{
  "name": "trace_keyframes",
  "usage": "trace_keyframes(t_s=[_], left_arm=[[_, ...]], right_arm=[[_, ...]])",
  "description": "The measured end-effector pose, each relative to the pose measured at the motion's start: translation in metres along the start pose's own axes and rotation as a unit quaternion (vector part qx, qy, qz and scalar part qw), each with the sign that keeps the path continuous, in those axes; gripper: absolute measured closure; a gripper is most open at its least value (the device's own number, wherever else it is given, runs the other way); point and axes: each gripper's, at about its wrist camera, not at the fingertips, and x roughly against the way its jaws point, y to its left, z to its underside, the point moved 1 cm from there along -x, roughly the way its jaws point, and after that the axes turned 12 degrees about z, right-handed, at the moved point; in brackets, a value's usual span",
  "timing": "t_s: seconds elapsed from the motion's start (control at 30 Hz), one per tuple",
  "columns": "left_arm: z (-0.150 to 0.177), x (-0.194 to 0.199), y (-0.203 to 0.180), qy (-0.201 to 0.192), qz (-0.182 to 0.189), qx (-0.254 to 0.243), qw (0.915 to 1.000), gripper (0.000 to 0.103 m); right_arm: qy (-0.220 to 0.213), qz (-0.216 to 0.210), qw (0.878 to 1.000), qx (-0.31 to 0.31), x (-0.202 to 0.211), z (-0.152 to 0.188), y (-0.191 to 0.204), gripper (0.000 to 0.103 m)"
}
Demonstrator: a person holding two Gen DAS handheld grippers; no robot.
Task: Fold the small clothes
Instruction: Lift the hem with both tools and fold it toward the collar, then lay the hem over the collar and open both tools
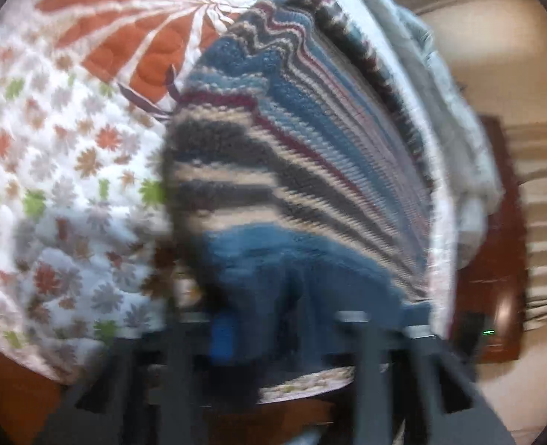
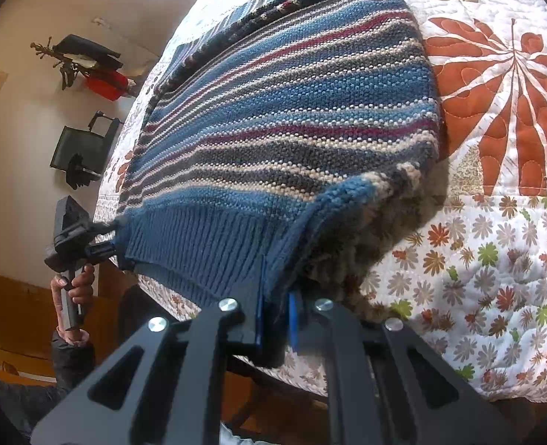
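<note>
1. The striped knit sweater (image 2: 284, 111) lies spread on the quilted bed (image 2: 496, 252), ribbed hem toward you, its body running away toward 12 o'clock. Judged from this, no fold is complete; folding is only starting.
2. Your right hand-held gripper (image 2: 275, 315) is closed on the hem's corner at 6 o'clock of the right wrist view, blue pads pinching the knit.
3. Your left hand-held gripper (image 2: 116, 239) grips the opposite hem corner at 9 o'clock of that view, jaws nearly closed on the fabric; its own view is blurred.
4. The hem between both grips hangs lifted at the bed's near edge.
5. Open quilt lies at 3 o'clock; the bed's side edge runs close along the sweater at 9 o'clock, a wall (image 2: 25, 118) beyond.
</note>
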Motion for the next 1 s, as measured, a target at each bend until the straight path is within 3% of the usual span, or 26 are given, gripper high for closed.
trace_keyframes(t_s=[0.2,0.37,0.47,0.6,0.73,1.0], left_arm=[[0.002,0.003,-0.029,-0.033,-0.031,-0.033,0.9984,0.092],[0.007,0.013,-0.052,-0.046,-0.006,-0.066,0.9968,0.092],[0.002,0.011,-0.047,-0.041,-0.005,-0.056,0.9976,0.092],[-0.007,0.019,-0.046,-0.052,0.023,-0.040,0.9976,0.092],[-0.034,0.026,-0.066,-0.068,0.039,-0.060,0.9951,0.092],[-0.115,0.006,-0.108,-0.086,0.024,-0.090,0.9919,0.092]], right_arm=[[-0.005,0.001,1.000,0.009,0.006,-0.001,0.003,0.094],[-0.020,-0.024,0.999,0.003,0.016,-0.002,0.002,0.094],[-0.021,-0.025,0.999,0.000,0.017,-0.004,0.000,0.094],[-0.040,-0.039,0.998,-0.009,0.030,-0.017,-0.007,0.094],[-0.068,-0.045,0.997,-0.010,0.046,-0.047,-0.008,0.094],[-0.099,-0.012,0.995,-0.001,0.056,-0.129,-0.005,0.094]])
